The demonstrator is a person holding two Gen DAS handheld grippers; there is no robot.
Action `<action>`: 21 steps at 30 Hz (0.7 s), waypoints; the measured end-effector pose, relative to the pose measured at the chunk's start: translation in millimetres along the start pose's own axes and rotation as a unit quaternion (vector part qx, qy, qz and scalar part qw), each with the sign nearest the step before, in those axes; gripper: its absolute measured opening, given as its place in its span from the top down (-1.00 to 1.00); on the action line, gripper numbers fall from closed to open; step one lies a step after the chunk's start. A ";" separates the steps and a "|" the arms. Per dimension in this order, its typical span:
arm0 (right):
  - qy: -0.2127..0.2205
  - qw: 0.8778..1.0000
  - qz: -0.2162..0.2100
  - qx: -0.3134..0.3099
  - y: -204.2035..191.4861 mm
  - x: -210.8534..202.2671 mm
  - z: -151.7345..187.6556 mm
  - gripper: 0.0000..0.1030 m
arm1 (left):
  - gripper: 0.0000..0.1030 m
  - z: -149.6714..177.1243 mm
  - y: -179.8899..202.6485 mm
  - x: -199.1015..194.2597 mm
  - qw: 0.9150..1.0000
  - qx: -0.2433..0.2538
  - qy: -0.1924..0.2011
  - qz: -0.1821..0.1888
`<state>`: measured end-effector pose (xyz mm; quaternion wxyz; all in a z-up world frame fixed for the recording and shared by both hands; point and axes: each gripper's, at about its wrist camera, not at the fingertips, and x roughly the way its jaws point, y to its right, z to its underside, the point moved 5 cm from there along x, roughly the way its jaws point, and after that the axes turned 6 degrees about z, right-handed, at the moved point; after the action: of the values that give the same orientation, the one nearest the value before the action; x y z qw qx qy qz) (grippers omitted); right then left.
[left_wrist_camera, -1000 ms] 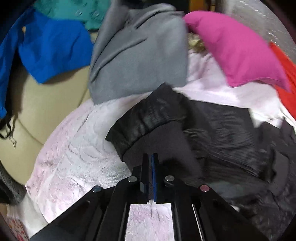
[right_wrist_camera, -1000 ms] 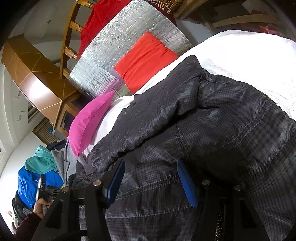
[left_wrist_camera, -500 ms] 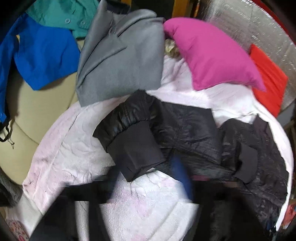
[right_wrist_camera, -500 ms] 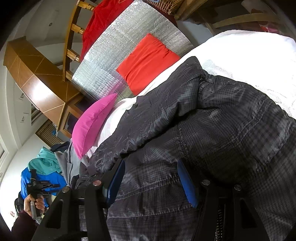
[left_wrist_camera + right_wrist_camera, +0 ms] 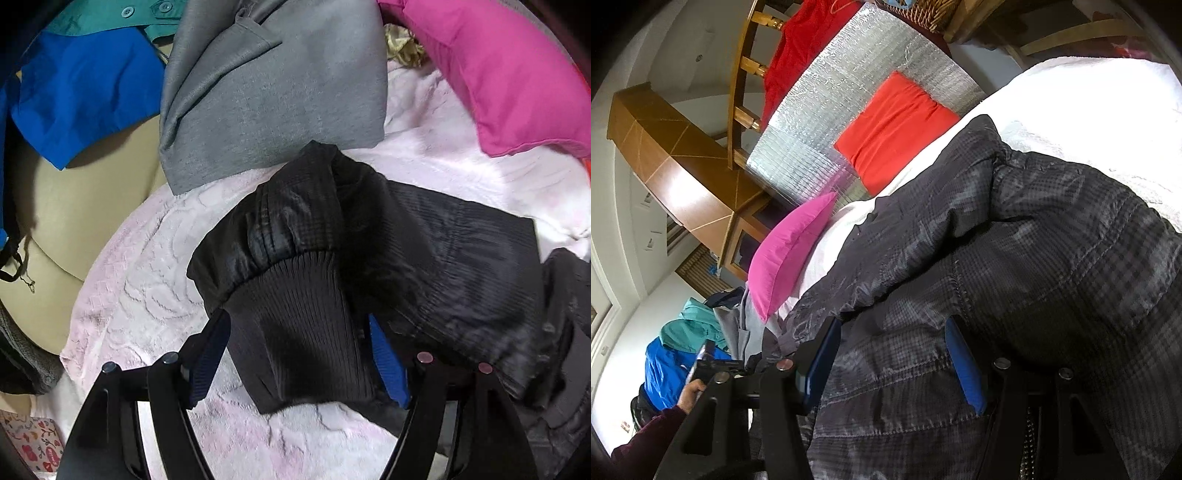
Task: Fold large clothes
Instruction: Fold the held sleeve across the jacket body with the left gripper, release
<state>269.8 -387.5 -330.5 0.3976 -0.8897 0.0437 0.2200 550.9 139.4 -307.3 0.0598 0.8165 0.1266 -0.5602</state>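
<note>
Left wrist view looks steeply down on the ribbed cuff (image 5: 295, 332) of a dark jacket (image 5: 424, 251) that lies across a pale pink blanket (image 5: 147, 258). The left gripper (image 5: 299, 354) stands wide, a blue pad on either side of the cuff, neither pad visibly pressing it. The likely slip is a shallow close: if the jaws shut near the cuff's free edge they may pinch only the top layer, or catch the blanket along with it (the plush pile sits right under the knit). A grey garment (image 5: 273, 85) and a pink pillow (image 5: 498, 74) lie just beyond the sleeve, so a wide swing of the sleeve could drag them.

In the right wrist view the right gripper (image 5: 892, 365) points shallowly across the jacket body, jaws about half apart with quilted fabric bulging between the pads; whether they actually pinch it I cannot tell. If they do not, the body may shift when the sleeve is pulled. At lower left a hand (image 5: 689, 395) holds the other gripper's handle.
</note>
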 end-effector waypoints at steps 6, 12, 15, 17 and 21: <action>0.001 1.000 -0.004 -0.001 -0.5 1.0 -0.2 -0.23 | 0.80 3.3 0.7 4.8 1.000 0.013 -0.011 0.021; 0.002 1.000 -0.005 0.000 -0.8 1.3 0.0 -0.23 | 0.84 6.8 -5.6 -22.6 0.998 0.031 -0.003 0.049; 0.001 1.000 -0.005 0.000 -0.6 1.1 0.1 -0.23 | 0.84 13.7 -4.1 -45.5 0.996 0.035 -0.005 0.086; 0.002 1.000 -0.005 0.000 -0.6 1.4 0.2 -0.23 | 0.84 21.0 -0.2 -67.6 0.992 0.046 -0.004 0.114; 0.002 1.000 -0.006 0.000 -1.5 0.4 0.3 -0.23 | 0.84 42.1 25.9 -113.8 0.982 0.081 -0.004 0.169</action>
<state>270.5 -386.2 -329.8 0.3994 -0.8903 0.0390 0.2155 481.4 88.5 -218.0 0.0878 0.8262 -0.0597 -0.5532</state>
